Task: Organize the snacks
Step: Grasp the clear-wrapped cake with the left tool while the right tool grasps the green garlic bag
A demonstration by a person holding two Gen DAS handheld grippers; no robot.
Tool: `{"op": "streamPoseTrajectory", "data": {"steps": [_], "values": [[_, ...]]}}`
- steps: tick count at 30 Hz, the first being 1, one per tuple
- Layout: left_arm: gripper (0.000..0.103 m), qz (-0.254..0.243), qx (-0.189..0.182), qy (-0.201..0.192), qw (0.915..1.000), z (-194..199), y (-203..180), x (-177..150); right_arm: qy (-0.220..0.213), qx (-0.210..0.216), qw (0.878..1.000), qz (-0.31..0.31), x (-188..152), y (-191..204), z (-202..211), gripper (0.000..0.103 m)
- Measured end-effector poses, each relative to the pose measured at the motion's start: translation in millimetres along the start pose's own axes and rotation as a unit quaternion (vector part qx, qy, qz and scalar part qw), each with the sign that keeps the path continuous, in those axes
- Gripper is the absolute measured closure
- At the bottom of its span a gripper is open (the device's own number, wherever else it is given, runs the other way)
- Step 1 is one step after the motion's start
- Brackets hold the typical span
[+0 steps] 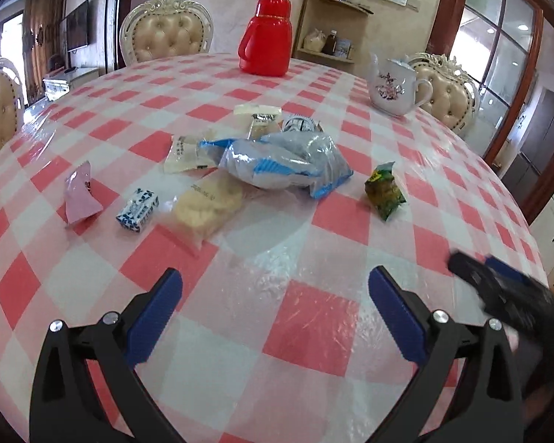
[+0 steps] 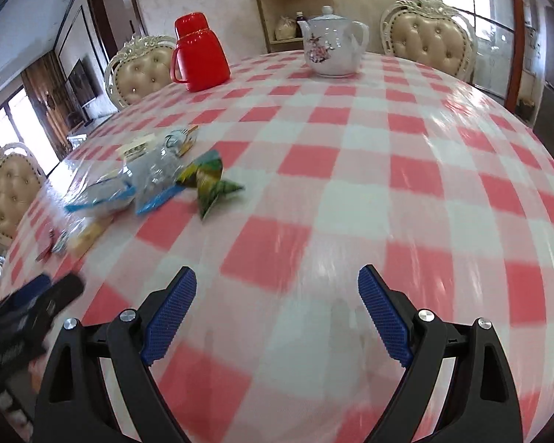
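Several snacks lie on the red-and-white checked table (image 1: 336, 317). A clear and blue plastic bag (image 1: 284, 160) lies in the middle, with white packets (image 1: 183, 155) behind it. A clear pack of pale crackers (image 1: 203, 208), a small blue-white box (image 1: 137, 209) and a pink packet (image 1: 78, 193) lie to its left. A green packet (image 1: 384, 189) lies to its right, also in the right wrist view (image 2: 210, 181). My left gripper (image 1: 275, 291) is open and empty, short of the snacks. My right gripper (image 2: 277, 289) is open and empty over bare cloth.
A red thermos jug (image 1: 266, 37) stands at the table's far side and a white flowered teapot (image 1: 395, 86) at the far right. Cream upholstered chairs (image 1: 166, 33) ring the table. A wooden shelf (image 1: 332, 26) stands against the wall.
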State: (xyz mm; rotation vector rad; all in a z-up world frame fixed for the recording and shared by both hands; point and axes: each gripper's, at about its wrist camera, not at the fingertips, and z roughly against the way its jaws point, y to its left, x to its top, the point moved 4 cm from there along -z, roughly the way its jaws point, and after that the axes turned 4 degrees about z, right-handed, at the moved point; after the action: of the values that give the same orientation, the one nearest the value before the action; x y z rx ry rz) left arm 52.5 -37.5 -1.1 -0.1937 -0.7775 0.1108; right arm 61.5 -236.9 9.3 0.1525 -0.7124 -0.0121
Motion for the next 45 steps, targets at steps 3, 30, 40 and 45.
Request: {"op": "streamPoseTrajectory", "data": {"steps": [3,30,40,45], "values": [[0.002,0.011,-0.008,-0.005,0.9999,2.0,4.8,0.1,0.005,0.001,1.0,0.012,21.2,2.3,-21.0,0.016],[0.002,-0.113,0.047,0.069,0.9901,-40.8,39.6,42.0,-0.04,0.057,0.997,0.018,11.9,27.6,14.1,0.062],[0.031,-0.255,0.026,0.084,0.9629,-68.0,30.5,47.2,-0.031,0.037,0.999,0.025,9.1,23.8,7.2,0.062],[0.045,-0.272,-0.013,0.085,0.9586,-69.5,24.1,46.3,-0.028,0.038,0.998,0.029,8.2,24.5,6.5,0.062]]}}
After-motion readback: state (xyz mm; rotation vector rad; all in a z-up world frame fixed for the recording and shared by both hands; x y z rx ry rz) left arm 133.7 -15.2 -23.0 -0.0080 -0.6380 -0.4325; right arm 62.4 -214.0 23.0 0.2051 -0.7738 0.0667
